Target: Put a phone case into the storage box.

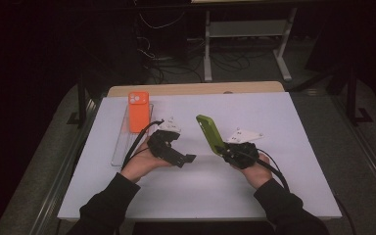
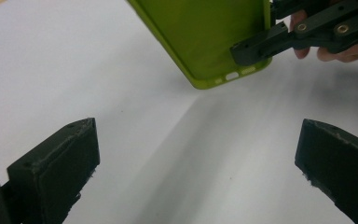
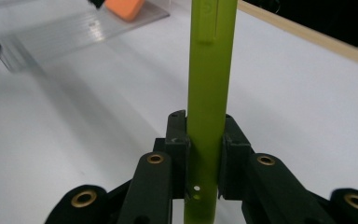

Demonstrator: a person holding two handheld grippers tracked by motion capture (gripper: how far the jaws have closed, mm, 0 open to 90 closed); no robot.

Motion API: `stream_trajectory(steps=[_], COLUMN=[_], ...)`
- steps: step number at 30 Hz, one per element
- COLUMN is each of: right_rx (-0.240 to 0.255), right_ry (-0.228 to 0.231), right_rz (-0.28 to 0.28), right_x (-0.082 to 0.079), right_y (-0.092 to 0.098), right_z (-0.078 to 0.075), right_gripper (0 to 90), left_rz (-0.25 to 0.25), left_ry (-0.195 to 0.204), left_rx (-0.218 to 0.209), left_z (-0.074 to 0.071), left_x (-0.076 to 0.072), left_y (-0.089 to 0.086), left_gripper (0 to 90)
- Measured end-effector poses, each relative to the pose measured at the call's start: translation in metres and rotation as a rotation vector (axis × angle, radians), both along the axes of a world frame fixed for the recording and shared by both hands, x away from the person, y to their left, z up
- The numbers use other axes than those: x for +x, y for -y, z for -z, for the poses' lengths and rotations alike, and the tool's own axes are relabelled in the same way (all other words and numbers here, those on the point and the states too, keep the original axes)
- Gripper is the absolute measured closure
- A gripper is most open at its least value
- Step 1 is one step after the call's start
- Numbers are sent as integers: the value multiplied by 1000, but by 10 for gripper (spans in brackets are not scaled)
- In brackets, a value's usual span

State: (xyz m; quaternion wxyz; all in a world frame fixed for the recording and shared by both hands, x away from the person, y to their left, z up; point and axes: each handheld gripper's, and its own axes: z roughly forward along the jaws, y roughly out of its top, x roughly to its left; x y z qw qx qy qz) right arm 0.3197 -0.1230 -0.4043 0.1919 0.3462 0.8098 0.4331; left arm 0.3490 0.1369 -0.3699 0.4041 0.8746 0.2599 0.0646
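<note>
Fingers (image 3: 177, 140) of right gripper (image 3: 205, 154) clamp green phone case (image 1: 209, 133) off table (image 1: 293, 161); left gripper (image 2: 196, 172) jaws wide, empty (hand-off step, probably); next: close on case's near end w/o twisting.

Right gripper (image 1: 223, 148) jaws clamped; left gripper (image 1: 190, 158) jaws wide.

A white table (image 1: 274, 161) with a wooden strip along its far edge carries a clear tray (image 1: 120, 147) at about ten o'clock; an orange phone case (image 1: 138, 111) rests on it.
</note>
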Motion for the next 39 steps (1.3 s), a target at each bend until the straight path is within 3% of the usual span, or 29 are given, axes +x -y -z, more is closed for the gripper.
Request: stream_trajectory(steps=[2,8,18,29,39], right_rx=[72,144,167,176,187], right_ry=[-56,-90,-76,-70,-56], right_rz=[14,22,11,-15,-32], right_x=[1,4,1,-1,-4], right_y=[2,6,-2,-18,-25], right_z=[-1,-2,-3,-3,-5], right_gripper=[760,760,761,761,761], left_rz=[-9,-45,-89,-90,-69], left_ry=[-7,5,9,11,28], left_rx=[1,-48,-161,-227,-237], left_z=[-1,-2,-11,-15,-13], left_x=[0,1,11,19,26], left_y=[-1,0,8,19,30], left_gripper=[0,0,0,0,0])
